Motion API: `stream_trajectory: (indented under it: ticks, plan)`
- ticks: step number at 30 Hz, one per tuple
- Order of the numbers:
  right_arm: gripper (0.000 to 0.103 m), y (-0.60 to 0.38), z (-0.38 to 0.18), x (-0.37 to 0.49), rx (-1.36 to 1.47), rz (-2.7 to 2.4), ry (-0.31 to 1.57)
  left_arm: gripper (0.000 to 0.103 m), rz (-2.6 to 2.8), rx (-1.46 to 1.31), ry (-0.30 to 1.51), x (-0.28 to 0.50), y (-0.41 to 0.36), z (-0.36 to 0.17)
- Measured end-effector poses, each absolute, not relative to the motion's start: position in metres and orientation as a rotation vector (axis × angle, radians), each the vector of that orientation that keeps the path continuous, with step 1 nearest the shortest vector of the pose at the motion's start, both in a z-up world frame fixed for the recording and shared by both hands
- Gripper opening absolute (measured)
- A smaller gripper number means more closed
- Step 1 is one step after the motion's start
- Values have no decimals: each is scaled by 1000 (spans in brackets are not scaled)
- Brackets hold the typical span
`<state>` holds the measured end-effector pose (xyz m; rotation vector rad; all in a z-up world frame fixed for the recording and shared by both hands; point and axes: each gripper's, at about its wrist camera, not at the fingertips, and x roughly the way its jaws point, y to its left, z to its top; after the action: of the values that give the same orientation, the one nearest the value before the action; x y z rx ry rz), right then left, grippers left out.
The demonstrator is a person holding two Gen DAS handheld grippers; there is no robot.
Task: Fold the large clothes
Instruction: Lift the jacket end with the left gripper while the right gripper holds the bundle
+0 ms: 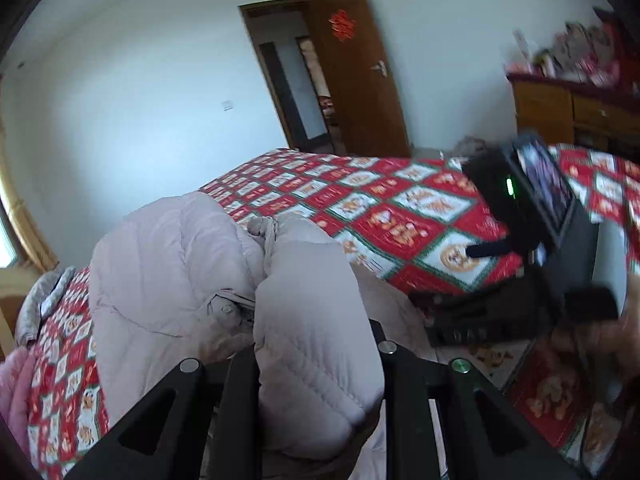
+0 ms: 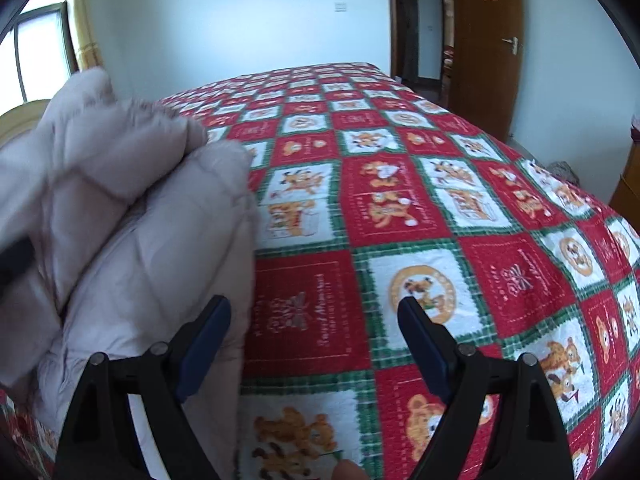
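A pale pink-grey padded coat [image 1: 168, 272] lies bunched on the bed, raised in thick folds. My left gripper [image 1: 316, 364] holds a thick quilted fold of the coat [image 1: 316, 340] between its fingers. In the right wrist view the coat [image 2: 132, 216] sits to the left, blurred. My right gripper [image 2: 316, 320] is open and empty above the bedspread, its left finger [image 2: 208, 340] beside the coat's edge. The right gripper's body with its phone screen [image 1: 536, 200] shows at the right of the left wrist view.
The bed carries a red, white and green patchwork spread [image 2: 420, 208]. An open brown door [image 1: 356, 68] is at the far wall. A wooden cabinet [image 1: 568, 112] with clutter stands at the right. A window [image 2: 36, 56] is at the left. Pink cloth [image 1: 12, 392] lies at the bed's left edge.
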<state>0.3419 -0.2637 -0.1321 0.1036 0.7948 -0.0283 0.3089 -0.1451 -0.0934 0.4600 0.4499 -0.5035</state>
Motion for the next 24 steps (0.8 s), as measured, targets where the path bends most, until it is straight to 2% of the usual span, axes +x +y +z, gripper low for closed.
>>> stream_trajectory:
  ticks: [8,12,14,15,16,18,22,24]
  plan:
    - [87,-282,-138,343,142,-40,795,19,-535,474,479,318,-159,-121]
    - [87,-284,-144,345,150,-41,806,28,-516,466,497,317,-163,-113]
    - [87,-285,-145,345,156,-42,803,39,-503,448,450,304,-162,-97]
    - [87,-285,-145,345,156,-42,801,53,-502,430,416,295,-159,-86]
    - [87,-284,-145,345,154,-40,800,73,-509,401,364,284,-154,-73]
    - [87,-283,-146,345,150,-37,796,102,-464,342,252,267,-137,-48]
    - [87,-278,-145,346,141,-31,794,102,-345,296,177,274,-106,-22]
    - [87,-275,-142,345,140,-28,785,102,-224,281,210,301,-85,-23]
